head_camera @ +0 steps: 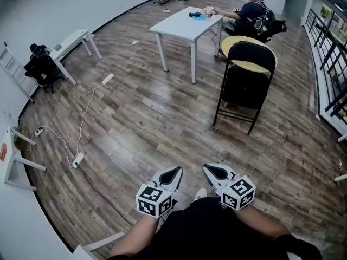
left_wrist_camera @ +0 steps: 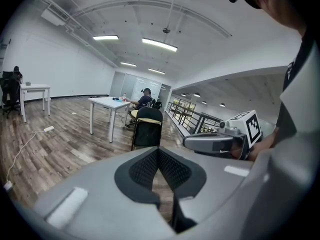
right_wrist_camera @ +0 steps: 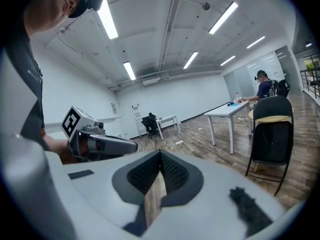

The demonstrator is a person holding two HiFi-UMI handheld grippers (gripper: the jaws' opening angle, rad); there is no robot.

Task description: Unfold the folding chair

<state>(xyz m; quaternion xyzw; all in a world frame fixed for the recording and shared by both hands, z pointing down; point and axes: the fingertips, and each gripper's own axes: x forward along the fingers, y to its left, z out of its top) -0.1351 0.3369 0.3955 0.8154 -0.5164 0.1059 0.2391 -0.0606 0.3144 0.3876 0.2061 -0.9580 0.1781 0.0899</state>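
The black folding chair (head_camera: 245,83) is standing upright on the wooden floor (head_camera: 141,118), just beside the white desk (head_camera: 181,26), with its yellow seat seemingly tipped up. The left gripper (head_camera: 173,173) and right gripper (head_camera: 212,171) are hovering side by side, well apart from it, fingers clenched on nothing.

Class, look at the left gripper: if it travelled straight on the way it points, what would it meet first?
Probably the folding chair, standing in line ahead of the left gripper; only wooden floor lies between. As it tilts down, it might touch floor first.
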